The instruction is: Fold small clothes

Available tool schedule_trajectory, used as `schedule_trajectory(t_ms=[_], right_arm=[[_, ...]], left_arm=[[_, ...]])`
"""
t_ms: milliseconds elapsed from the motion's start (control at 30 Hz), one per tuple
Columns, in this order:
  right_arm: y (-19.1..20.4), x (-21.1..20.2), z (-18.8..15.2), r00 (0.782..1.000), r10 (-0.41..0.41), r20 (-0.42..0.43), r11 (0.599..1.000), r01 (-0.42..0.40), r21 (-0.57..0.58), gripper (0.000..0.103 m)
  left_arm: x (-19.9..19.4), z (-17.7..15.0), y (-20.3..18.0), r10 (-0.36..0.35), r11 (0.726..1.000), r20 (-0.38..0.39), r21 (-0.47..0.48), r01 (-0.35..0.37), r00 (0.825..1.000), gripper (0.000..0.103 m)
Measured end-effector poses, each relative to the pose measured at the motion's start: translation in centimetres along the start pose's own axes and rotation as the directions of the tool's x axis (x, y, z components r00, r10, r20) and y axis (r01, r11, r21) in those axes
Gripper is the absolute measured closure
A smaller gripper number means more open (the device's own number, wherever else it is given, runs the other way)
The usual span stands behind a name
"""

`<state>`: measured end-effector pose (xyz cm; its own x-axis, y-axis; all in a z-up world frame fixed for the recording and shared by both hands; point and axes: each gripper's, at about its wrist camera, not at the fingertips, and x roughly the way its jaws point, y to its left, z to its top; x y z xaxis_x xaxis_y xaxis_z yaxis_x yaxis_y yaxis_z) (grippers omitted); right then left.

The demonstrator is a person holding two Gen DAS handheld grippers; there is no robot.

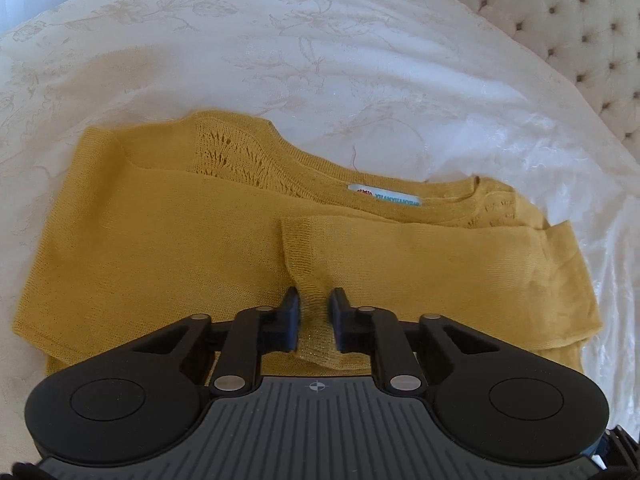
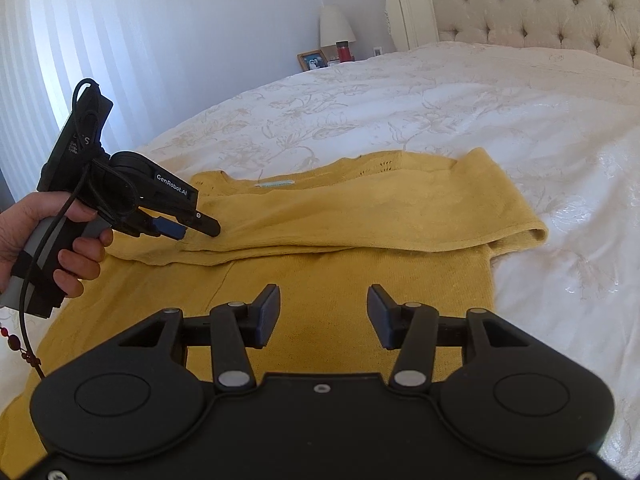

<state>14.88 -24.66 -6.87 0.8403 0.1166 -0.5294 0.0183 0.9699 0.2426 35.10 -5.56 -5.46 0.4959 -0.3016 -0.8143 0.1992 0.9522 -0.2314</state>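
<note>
A small mustard-yellow knit sweater (image 1: 168, 248) lies on the white bedspread (image 1: 320, 60), neck label (image 1: 384, 194) toward the headboard. One sleeve (image 1: 420, 264) is folded across the body. My left gripper (image 1: 314, 304) sits over that sleeve's cuff end, its jaws narrowly apart with a ridge of cuff fabric between them. In the right wrist view the sweater (image 2: 340, 288) fills the middle, and the left gripper (image 2: 188, 232) rests at the folded sleeve's left end. My right gripper (image 2: 322, 312) is open and empty, hovering above the sweater's body.
A tufted cream headboard (image 2: 540, 8) stands at the far right. A nightstand with a lamp (image 2: 336, 26), red cup (image 2: 343, 51) and photo frame (image 2: 313, 60) is beyond the bed. Vertical blinds (image 2: 60, 60) cover the left wall.
</note>
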Motion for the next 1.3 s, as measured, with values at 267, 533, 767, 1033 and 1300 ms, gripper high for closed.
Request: schedule_trajectory(t_ms=[267, 533, 767, 1033, 1300], right_arm=[[-0.4, -0.3, 0.0, 1.0, 0.002, 0.003, 1.0, -0.002, 0.018, 0.047], [-0.4, 0.6, -0.3, 0.999, 0.017, -0.027, 0.999, -0.016, 0.047, 0.046], [-0.2, 1.3, -0.9, 0.998, 0.004, -0.061, 1.0, -0.002, 0.031, 0.046], [0.0, 1.5, -1.1, 0.997, -0.01, -0.078, 1.0, 0.011, 0.012, 0.046], [0.7, 1.9, -1.7, 0.997, -0.02, -0.076, 0.999, 0.017, -0.036, 0.033]], left_arm=[[-6.1, 0.3, -0.8, -0.059, 0.996, 0.102, 0.067, 0.053, 0.993, 0.096], [-7.1, 0.8, 4.4, 0.055, 0.997, 0.112, 0.046, -0.061, 0.992, 0.096], [-3.6, -0.4, 7.6, 0.104, 0.994, 0.057, 0.016, -0.106, 0.993, 0.094], [-3.3, -0.7, 9.1, 0.201, 0.979, 0.119, 0.005, -0.203, 0.972, 0.075], [-6.5, -2.7, 9.3, 0.197, 0.98, 0.155, -0.022, -0.196, 0.968, 0.061]])
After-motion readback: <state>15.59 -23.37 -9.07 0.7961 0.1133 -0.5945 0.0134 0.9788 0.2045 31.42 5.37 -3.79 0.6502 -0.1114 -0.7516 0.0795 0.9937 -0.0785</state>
